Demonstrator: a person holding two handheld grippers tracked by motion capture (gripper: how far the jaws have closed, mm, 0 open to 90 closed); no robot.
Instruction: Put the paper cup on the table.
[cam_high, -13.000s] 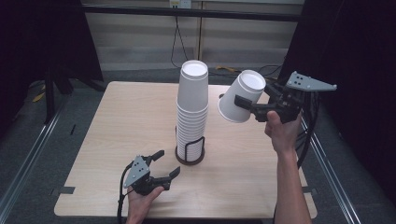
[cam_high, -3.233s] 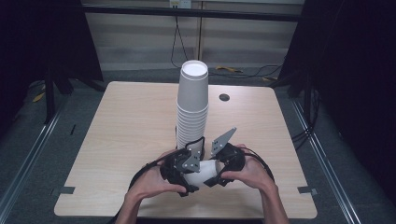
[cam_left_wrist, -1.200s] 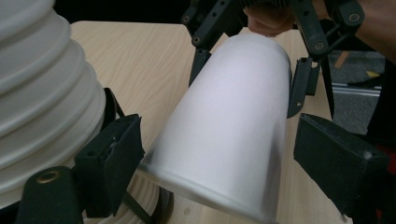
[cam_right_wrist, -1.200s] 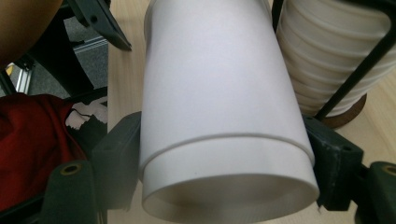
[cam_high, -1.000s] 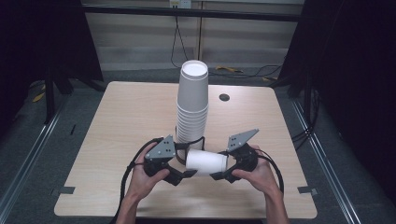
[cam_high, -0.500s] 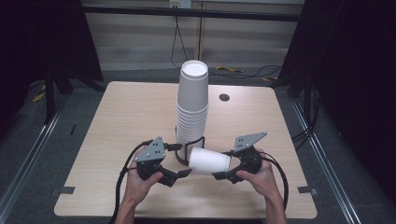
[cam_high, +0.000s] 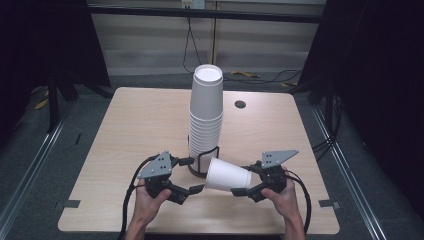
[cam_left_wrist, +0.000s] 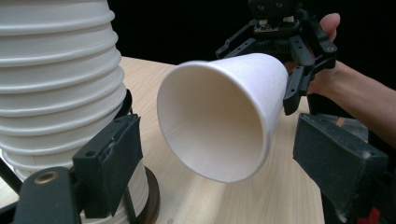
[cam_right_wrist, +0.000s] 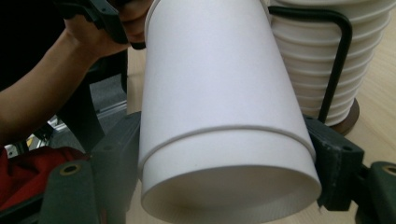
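Low in the centre of the high view, just right of the stack's foot, lies your thing: a single white paper cup (cam_high: 227, 175) held on its side above the table (cam_high: 125, 125), its open mouth pointing left toward your left gripper (cam_high: 192, 175) and its base end caught in your right gripper (cam_high: 242, 181). Your right gripper's pads are pressed on either side of the cup near its bottom band, as the right gripper view shows (cam_right_wrist: 224, 140). Your left gripper stands part open with nothing between its jaws; the cup's rim sits just ahead of them, not touched, in the left gripper view (cam_left_wrist: 219, 116). Expect the cup to be very light and thin-walled: it will likely dent or go oval if you squeeze the open rim, and the smooth paper may slip through a loose grip. Keep your hold near the base, where the wall is probably stiffest, and press gently. Behind it, the tall stack of cups (cam_high: 206, 120) stands upright in its black wire holder (cam_high: 202, 162), touching neither gripper
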